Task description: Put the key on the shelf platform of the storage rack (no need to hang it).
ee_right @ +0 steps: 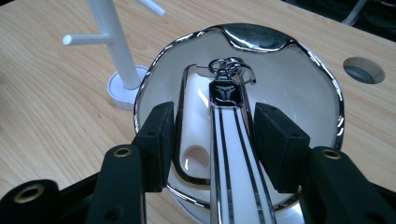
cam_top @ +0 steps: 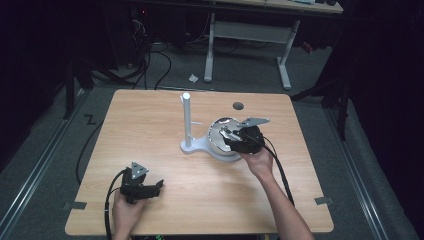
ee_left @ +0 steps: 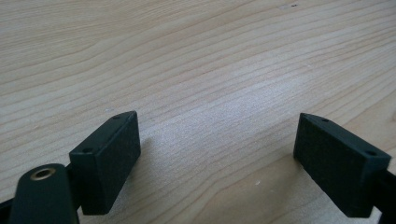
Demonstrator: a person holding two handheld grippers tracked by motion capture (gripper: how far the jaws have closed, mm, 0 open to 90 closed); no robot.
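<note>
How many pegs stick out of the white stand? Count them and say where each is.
2 on the white stand: one peg pointing left at mid-height, one peg higher on the right. Others may be hidden.

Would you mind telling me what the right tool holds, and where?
Nothing yet: the right tool straddles the white black-striped key strap, jaws apart from its sides.

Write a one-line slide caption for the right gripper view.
Right gripper with its jaws open on either side of a white striped key fob lying in a shiny metal dish, beside a white peg stand.
</note>
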